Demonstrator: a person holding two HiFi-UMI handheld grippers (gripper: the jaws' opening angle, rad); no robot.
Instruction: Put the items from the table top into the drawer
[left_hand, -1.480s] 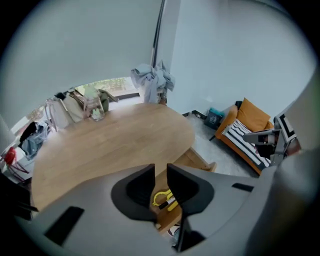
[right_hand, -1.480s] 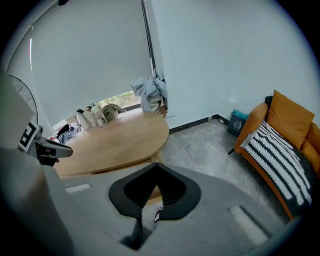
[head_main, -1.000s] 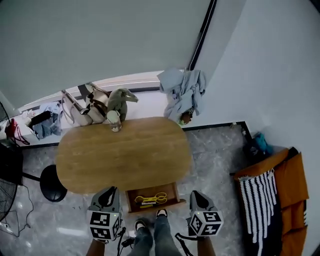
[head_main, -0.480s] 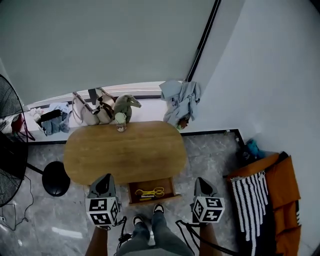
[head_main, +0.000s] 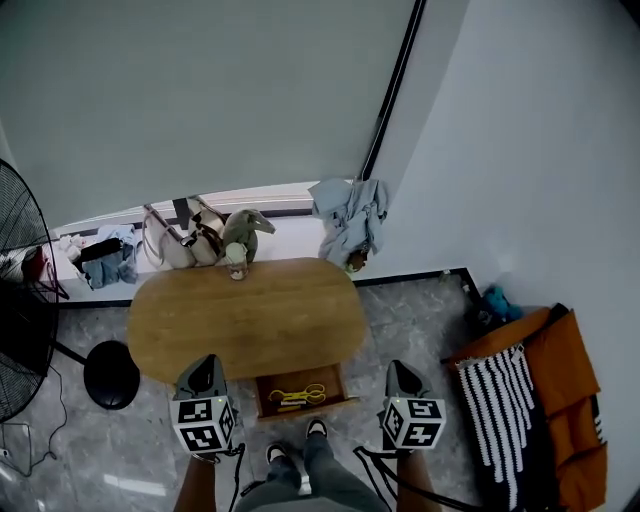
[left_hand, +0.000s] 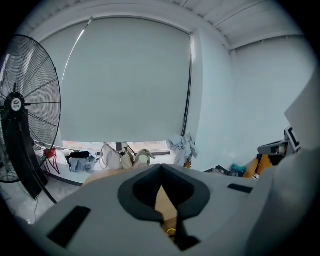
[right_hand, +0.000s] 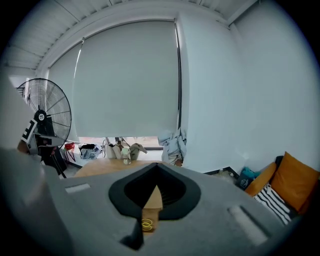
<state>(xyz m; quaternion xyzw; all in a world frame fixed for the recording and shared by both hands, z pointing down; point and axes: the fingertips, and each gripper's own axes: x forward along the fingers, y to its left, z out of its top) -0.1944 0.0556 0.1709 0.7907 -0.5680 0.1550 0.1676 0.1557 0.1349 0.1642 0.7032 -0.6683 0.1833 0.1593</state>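
My two forearms (head_main: 196, 487) come up from the bottom of the head view, one either side of my shoes (head_main: 276, 452), each hand carrying its gripper out in front of me and tipped somewhat downward toward the table. The left gripper (head_main: 205, 365) is clenched, its jaws tip to tip with nothing between them; through the hollow behind the tips I see only wood and a bit of yellow. The right gripper (head_main: 399, 368) is clenched as well and grasps nothing. Both are held level with each other and well apart, the left one's tip showing over the table's near edge, the right one over the grey floor.

Between the grippers the drawer (head_main: 262, 393) stands pulled out from under the table (head_main: 250, 320), and the yellow scissors (head_main: 300, 396) lie inside it. The oval wooden top beyond is bare except for a small cup (head_main: 237, 262) standing upright at its far edge.

Just behind the cup, on the window ledge, sit pale handbags (head_main: 175, 243) and a greenish plush toy (head_main: 246, 228), with light blue clothes (head_main: 346, 218) bunched to their right. A black stool (head_main: 110, 373) and a big fan (head_main: 20, 300) stand to my left, an orange cushion (head_main: 565, 385) and a striped cloth (head_main: 498, 400) to my right.
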